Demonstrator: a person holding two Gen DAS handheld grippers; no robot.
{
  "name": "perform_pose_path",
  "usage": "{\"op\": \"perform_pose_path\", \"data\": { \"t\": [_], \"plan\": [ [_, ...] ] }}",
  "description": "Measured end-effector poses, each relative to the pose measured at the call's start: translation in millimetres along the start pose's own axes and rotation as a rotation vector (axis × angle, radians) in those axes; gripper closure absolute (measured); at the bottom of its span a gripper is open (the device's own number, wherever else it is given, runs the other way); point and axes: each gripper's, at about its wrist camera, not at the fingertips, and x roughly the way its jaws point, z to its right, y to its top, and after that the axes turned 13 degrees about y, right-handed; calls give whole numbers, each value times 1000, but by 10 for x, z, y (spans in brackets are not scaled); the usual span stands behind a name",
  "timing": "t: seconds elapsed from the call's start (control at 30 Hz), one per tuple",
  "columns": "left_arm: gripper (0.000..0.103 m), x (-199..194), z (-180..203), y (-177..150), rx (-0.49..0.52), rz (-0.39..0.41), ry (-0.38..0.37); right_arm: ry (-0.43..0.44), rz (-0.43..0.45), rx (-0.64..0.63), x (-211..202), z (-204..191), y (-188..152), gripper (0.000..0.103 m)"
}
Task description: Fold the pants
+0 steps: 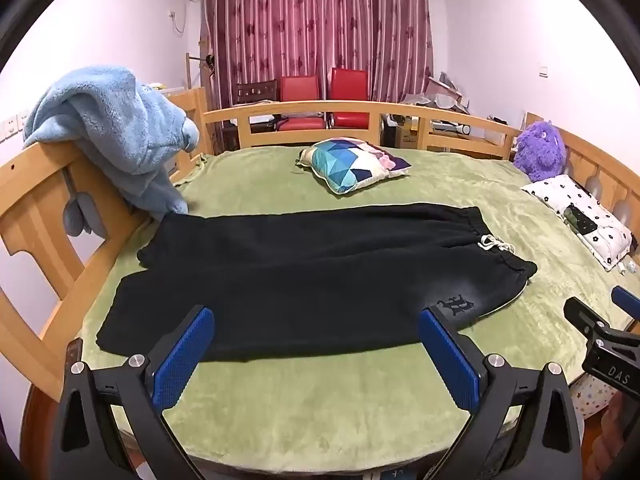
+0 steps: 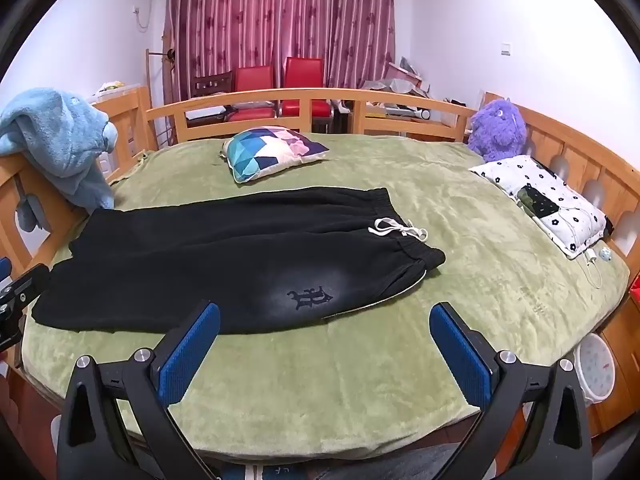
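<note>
Grippers level above near bed edge: left gripper (image 1: 316,320) and right gripper (image 2: 325,316) both spread wide, empty; black pants (image 1: 312,276) flat ahead.

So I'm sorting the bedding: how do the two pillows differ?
The geometric pillow has blue, pink and white triangles; the flowered pillow is white with small dark flowers. The geometric one lies mid-bed beyond the pants; the flowered one lies by the right rail. Both rest on the green blanket.

black pants (image 2: 224,264), white drawstring (image 2: 396,230); green bedspread (image 2: 480,216); blue geometric pillow (image 2: 272,152); purple plush (image 2: 498,130); maroon striped curtains (image 2: 280,12).
</note>
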Motion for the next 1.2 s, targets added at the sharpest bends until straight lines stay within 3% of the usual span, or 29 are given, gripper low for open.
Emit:
{"op": "perform_pose_path", "data": {
  "t": [0.1,0.33,1.2],
  "plan": [
    [0,38,-39,23,-18,-45,-17,-4,4,0,-16,10,-2,0],
    [0,38,-66,-71,-10,-26,25,-4,-18,-18,-65,-113,-40,0],
    [0,-84,-50,-89,-29,-12,5,14,-1,-22,-177,-165,-49,0]
  ]
}}
